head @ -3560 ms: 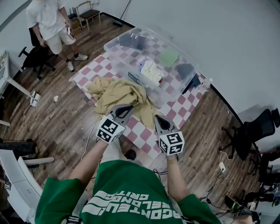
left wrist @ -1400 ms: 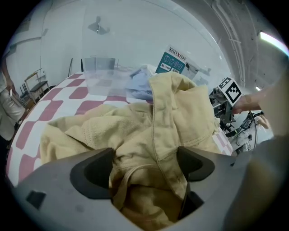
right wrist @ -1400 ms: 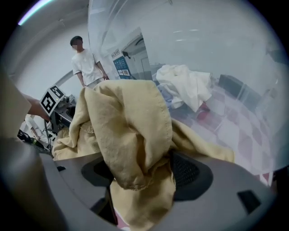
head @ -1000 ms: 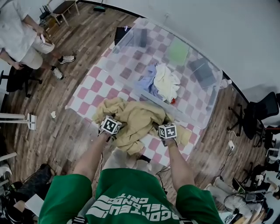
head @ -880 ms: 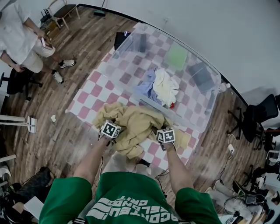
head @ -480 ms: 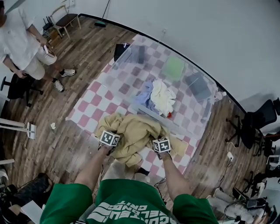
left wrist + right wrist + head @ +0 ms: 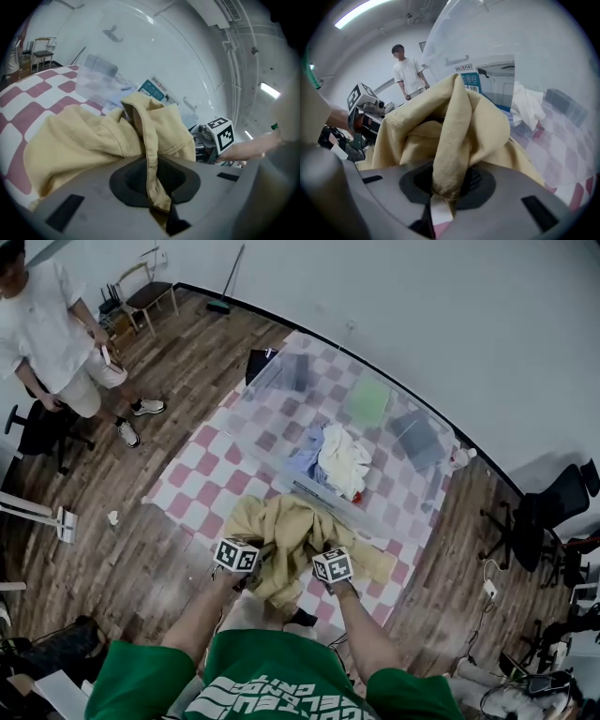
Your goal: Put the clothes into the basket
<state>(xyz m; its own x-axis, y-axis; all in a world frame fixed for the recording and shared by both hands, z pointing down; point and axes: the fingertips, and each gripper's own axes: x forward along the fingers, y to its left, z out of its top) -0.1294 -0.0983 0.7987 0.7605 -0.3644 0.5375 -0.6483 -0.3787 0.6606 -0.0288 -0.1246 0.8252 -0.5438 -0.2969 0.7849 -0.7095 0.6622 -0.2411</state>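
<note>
So the big red-and-white checkered mat (image 7: 202, 486) covered the wood floor, with the clear plastic basket (image 7: 281, 399) sitting on its far half. The tan garment (image 7: 286, 531) was bunched up on the mat right in front of the basket, not in it yet. Both of the person's forearms reached forward and down, close together, over the near edge of that pile. The left gripper (image 7: 152, 187) had its jaws closing on a thin hem fold, pinched tight between them. The right gripper (image 7: 447, 187) was closing on a thicker bunched fold, also clamped. From the head view only the marker cubes showed, since the jaw tips were buried in fabric. The stuff inside the basket looked hazy through the plastic.
</note>
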